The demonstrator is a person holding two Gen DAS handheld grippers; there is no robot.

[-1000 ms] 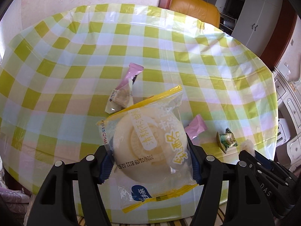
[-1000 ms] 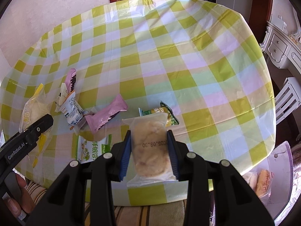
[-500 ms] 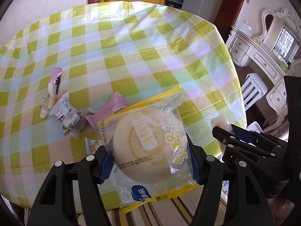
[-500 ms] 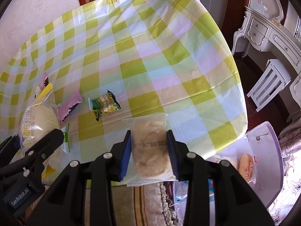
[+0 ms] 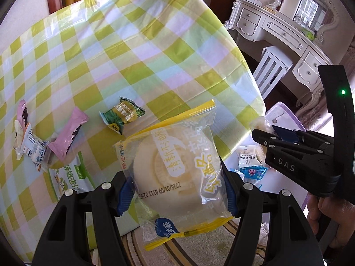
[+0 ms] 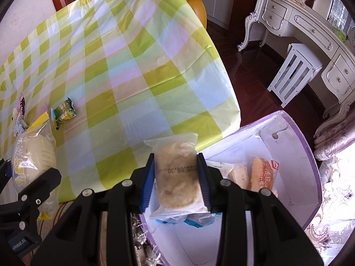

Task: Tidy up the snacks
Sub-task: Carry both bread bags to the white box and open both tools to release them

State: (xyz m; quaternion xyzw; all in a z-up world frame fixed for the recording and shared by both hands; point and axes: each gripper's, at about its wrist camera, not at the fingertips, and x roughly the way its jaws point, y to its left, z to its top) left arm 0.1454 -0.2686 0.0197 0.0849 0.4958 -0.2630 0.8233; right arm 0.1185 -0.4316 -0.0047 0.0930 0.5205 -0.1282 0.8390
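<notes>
My left hand-held gripper (image 5: 177, 190) is matte black plastic, two angular fingers each lined with a blue ribbed pad (image 5: 125, 196) and studded with silver screw heads. My right hand-held gripper (image 6: 175, 178) has the same build. Seen from the left camera, its side carries pale "DAS" lettering, and behind it a curved black housing shows a small green light. On the left unit's flank I read "GenRobot.AI".

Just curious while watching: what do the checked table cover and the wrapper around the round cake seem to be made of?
Table cover: thin glossy plastic sheet, probably; it shines and creases. Round cake's wrapper: clear crinkly plastic film with yellow printed edges; the cake shows through.
</notes>
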